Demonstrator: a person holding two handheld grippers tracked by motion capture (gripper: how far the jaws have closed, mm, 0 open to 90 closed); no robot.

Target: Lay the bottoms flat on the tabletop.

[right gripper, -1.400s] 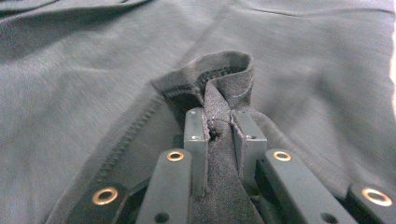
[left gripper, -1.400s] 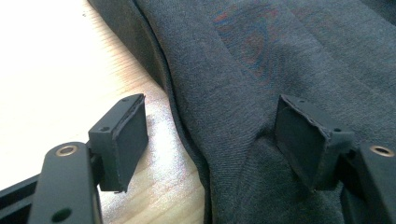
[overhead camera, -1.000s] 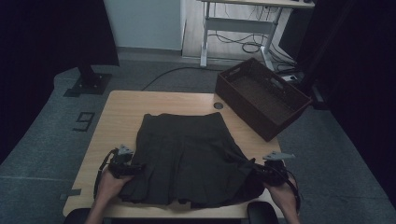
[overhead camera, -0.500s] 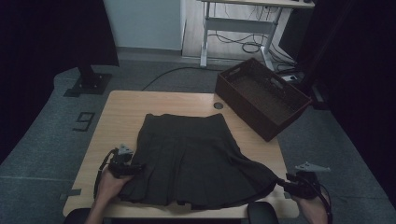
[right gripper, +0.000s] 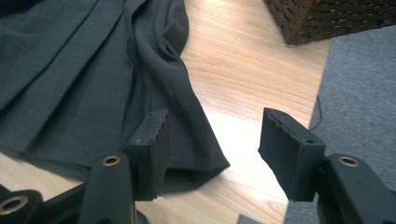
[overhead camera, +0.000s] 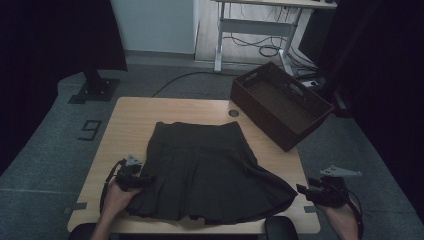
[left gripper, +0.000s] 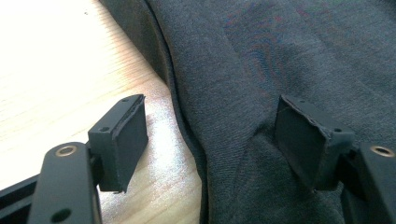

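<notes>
Nearest first: the right gripper (overhead camera: 306,190) is hanging off the table's (overhead camera: 130,111) near right corner, over the floor, jaws apart with nothing between them; they have just been opening, letting go of the skirt's (overhead camera: 210,165) right hem corner. In the right gripper view that hem corner (right gripper: 205,164) is lying flat on the wood, just beside the left pad (right gripper: 152,154) but not pinched. Judging from this, the right-side spreading pull is finished and the hand is backing away. The left gripper (overhead camera: 145,179) is sitting at the skirt's left hem, jaws fairly wide; in the left gripper view one pad (left gripper: 123,140) is over bare wood and the other (left gripper: 303,140) is resting on the cloth, the edge running between them, no squeeze visible. The skirt is lying spread mid-table, waistband far, hem toward the person. Farther off, the brown basket (overhead camera: 280,102) is standing at the far right corner, overhanging the edge. Versus a second ago: the right gripper was on the hem at the table edge, now it is out to the right and clear; the hem is fanned wider to the right; the left gripper is unchanged.
</notes>
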